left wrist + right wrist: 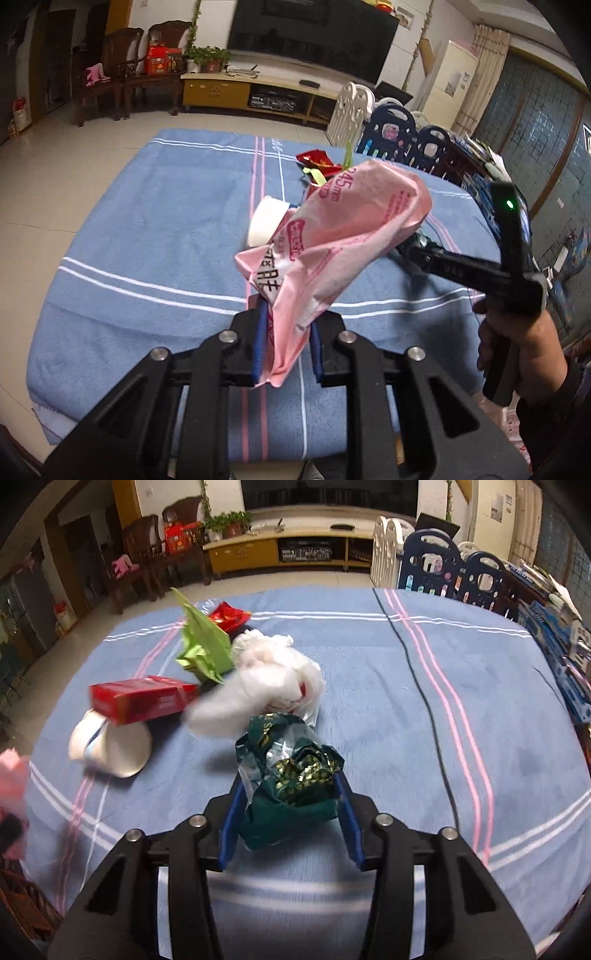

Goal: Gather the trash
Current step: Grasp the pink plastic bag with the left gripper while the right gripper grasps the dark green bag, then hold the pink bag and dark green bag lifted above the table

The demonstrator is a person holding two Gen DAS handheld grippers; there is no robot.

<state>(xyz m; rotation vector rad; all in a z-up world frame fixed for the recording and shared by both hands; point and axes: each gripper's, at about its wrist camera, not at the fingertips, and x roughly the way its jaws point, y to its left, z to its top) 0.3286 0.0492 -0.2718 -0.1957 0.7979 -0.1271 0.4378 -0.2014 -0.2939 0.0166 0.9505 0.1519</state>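
Note:
My left gripper (pixel 286 314) is shut on a pink plastic wrapper (pixel 343 236) and holds it above the blue striped cloth (pixel 147 236). My right gripper (pixel 291 786) is shut on a crumpled dark green foil wrapper (pixel 291 771), just above the cloth (pixel 480 701). On the cloth lie a white paper cup (pixel 110 749) on its side, a red box (pixel 144 698), a white plastic bag (pixel 266 683), green paper (pixel 203 646) and a red wrapper (pixel 229 618). The cup (pixel 264 225) and red wrapper (pixel 317 160) show partly behind the pink wrapper in the left wrist view.
A black cable (pixel 424 694) runs across the cloth on the right. Blue and white playpen panels (pixel 443 565) stand beyond the table's far right corner. Wooden chairs (pixel 155 554) and a TV cabinet (pixel 280 550) stand farther back. The right hand-held gripper body (pixel 480 269) shows in the left wrist view.

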